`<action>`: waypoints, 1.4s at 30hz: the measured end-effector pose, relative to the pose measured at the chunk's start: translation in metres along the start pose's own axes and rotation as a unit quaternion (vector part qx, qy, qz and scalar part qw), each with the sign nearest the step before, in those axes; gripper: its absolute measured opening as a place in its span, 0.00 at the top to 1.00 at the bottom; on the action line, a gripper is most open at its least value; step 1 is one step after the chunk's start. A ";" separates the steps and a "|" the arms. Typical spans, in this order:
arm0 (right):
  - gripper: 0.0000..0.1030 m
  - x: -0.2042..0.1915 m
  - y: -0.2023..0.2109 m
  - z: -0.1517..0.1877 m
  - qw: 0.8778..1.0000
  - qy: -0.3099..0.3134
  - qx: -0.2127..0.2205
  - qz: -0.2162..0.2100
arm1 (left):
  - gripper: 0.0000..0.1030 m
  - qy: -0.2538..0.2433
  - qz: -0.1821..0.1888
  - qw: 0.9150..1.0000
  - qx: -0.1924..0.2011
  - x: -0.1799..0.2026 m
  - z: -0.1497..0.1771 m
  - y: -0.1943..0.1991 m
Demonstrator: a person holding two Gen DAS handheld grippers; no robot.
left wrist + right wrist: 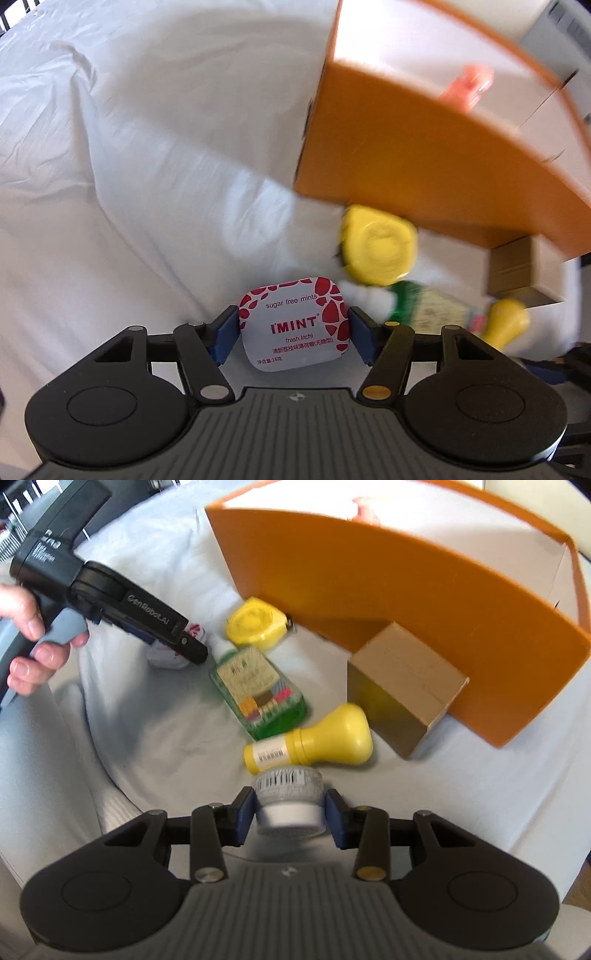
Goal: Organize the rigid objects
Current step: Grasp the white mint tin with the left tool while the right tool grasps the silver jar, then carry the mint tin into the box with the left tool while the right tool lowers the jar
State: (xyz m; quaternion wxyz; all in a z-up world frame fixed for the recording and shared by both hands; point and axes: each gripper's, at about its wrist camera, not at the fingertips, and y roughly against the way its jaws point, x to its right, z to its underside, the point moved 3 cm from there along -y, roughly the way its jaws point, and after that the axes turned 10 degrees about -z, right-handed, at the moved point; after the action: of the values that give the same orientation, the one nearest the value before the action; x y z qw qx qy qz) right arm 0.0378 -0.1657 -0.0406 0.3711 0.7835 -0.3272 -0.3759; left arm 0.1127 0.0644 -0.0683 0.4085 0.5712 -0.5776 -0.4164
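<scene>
Fingers of both grippers clasp small items over the white sheet.
Left gripper [293,330] fingers press the sides of a mint tin [294,324]; right gripper [289,816] fingers squeeze a small grey jar [289,799]. Beyond lie a yellow bottle [314,743], green bottle [258,692], yellow disc [256,623], cardboard box [404,688] and, farthest, the orange box [406,602].

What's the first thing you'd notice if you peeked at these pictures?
The big orange box stands out at the back on the white sheet. The left gripper clamps a red-and-white mint tin, while the right gripper squeezes a small grey jar near a yellow bottle.
</scene>
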 end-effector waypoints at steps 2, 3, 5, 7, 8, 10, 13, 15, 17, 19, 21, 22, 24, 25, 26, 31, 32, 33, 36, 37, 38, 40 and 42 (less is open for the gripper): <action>0.60 0.003 0.007 0.001 0.999 -0.008 0.028 -0.018 | 0.30 0.001 0.027 0.999 0.037 0.002 0.007 0.017; 0.60 0.005 0.009 0.001 0.999 -0.016 0.037 -0.020 | 0.30 0.000 0.040 0.998 0.055 0.004 0.011 0.025; 0.60 0.006 0.009 0.001 0.999 -0.023 0.043 -0.007 | 0.30 -0.009 0.067 0.994 0.081 0.013 0.019 0.038; 0.60 0.003 0.007 -0.001 0.999 -0.020 0.045 0.008 | 0.30 -0.020 0.089 0.991 0.100 0.024 0.023 0.048; 0.60 0.003 0.005 -0.002 0.999 -0.022 0.046 0.014 | 0.30 -0.026 0.096 0.989 0.108 0.028 0.026 0.051; 0.60 0.005 0.003 -0.004 0.998 -0.032 0.053 0.033 | 0.30 -0.037 0.104 0.986 0.124 0.036 0.033 0.060; 0.60 0.007 0.003 -0.006 0.995 -0.050 0.064 0.049 | 0.30 -0.047 0.106 0.983 0.140 0.043 0.035 0.067; 0.60 0.008 0.008 -0.006 0.994 -0.051 0.081 0.050 | 0.30 -0.051 0.108 0.981 0.155 0.044 0.036 0.078; 0.60 0.008 0.012 -0.004 0.993 -0.052 0.096 0.047 | 0.30 -0.046 0.117 0.979 0.162 0.044 0.034 0.085; 0.60 0.010 0.018 -0.004 0.991 -0.062 0.111 0.032 | 0.30 -0.038 0.124 0.978 0.165 0.046 0.029 0.088; 0.60 0.011 0.027 -0.005 0.989 -0.068 0.131 0.017 | 0.30 -0.039 0.128 0.976 0.173 0.048 0.022 0.098; 0.60 0.009 0.032 -0.006 0.987 -0.066 0.144 0.011 | 0.30 -0.041 0.128 0.974 0.180 0.050 0.018 0.105; 0.60 0.006 0.043 -0.009 0.985 -0.062 0.164 0.005 | 0.30 -0.047 0.124 0.972 0.193 0.055 0.009 0.116; 0.60 0.005 0.049 -0.011 0.983 -0.060 0.173 0.003 | 0.30 -0.048 0.123 0.972 0.196 0.059 0.002 0.121; 0.60 0.003 0.057 -0.015 0.981 -0.056 0.184 0.003 | 0.30 -0.049 0.122 0.971 0.197 0.063 -0.005 0.123; 0.60 0.011 0.102 -0.043 0.969 -0.051 0.241 0.022 | 0.30 -0.051 0.130 0.969 0.202 0.087 -0.043 0.124; 0.60 0.015 0.109 -0.049 0.966 -0.053 0.250 0.028 | 0.30 -0.048 0.133 0.969 0.202 0.090 -0.051 0.123; 0.60 0.019 0.117 -0.056 0.964 -0.053 0.258 0.035 | 0.30 -0.045 0.140 0.968 0.202 0.092 -0.060 0.122; 0.60 0.035 0.132 -0.075 0.960 -0.049 0.267 0.061 | 0.30 -0.033 0.145 0.967 0.208 0.094 -0.090 0.121; 0.60 0.040 0.134 -0.081 0.960 -0.048 0.268 0.068 | 0.30 -0.034 0.139 0.966 0.213 0.095 -0.101 0.120; 0.60 0.045 0.134 -0.086 0.960 -0.048 0.268 0.073 | 0.30 -0.037 0.135 0.967 0.215 0.096 -0.113 0.118; 0.60 0.054 0.132 -0.097 0.960 -0.048 0.264 0.078 | 0.30 -0.040 0.129 0.968 0.209 0.099 -0.135 0.109; 0.60 0.060 0.125 -0.107 0.961 -0.049 0.258 0.082 | 0.30 -0.050 0.108 0.974 0.194 0.105 -0.152 0.092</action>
State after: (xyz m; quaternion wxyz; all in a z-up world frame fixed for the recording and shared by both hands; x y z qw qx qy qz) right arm 0.1283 -0.2411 0.0894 0.1694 0.8039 -0.4940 -0.2847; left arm 0.2262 -0.0425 0.0670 0.3027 0.5524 -0.7252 -0.2782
